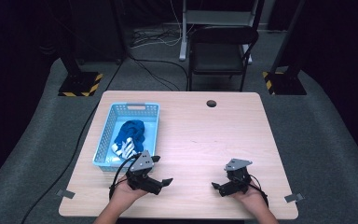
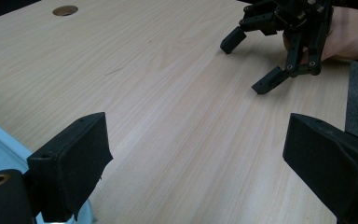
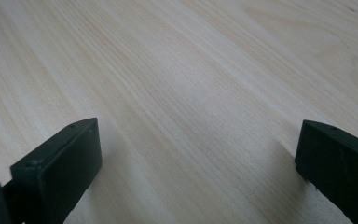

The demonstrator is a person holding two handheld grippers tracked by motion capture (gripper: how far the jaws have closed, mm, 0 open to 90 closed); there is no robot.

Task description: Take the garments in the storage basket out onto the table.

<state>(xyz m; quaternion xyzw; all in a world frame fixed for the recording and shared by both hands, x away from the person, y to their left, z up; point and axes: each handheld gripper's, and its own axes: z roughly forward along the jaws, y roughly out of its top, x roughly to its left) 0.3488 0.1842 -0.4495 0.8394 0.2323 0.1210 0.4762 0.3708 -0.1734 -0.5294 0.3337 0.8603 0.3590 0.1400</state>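
High view: blue basket [image 1: 103,142] at table's [image 1: 205,140] left side, blue cloth [image 1: 129,135] bunched inside, right next to left gripper [image 1: 161,170]; chair [image 1: 220,51] behind table

Left gripper view: jaws spread wide, holding nothing, right gripper [image 2: 251,65] across bare wood, also gaping

Right gripper view: jaws wide apart, nothing between, hovering just over tabletop [image 3: 191,93]

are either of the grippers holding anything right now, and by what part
Nothing is held. The left gripper and the right gripper both stand open over bare table; the blue cloth lies in the basket, untouched.
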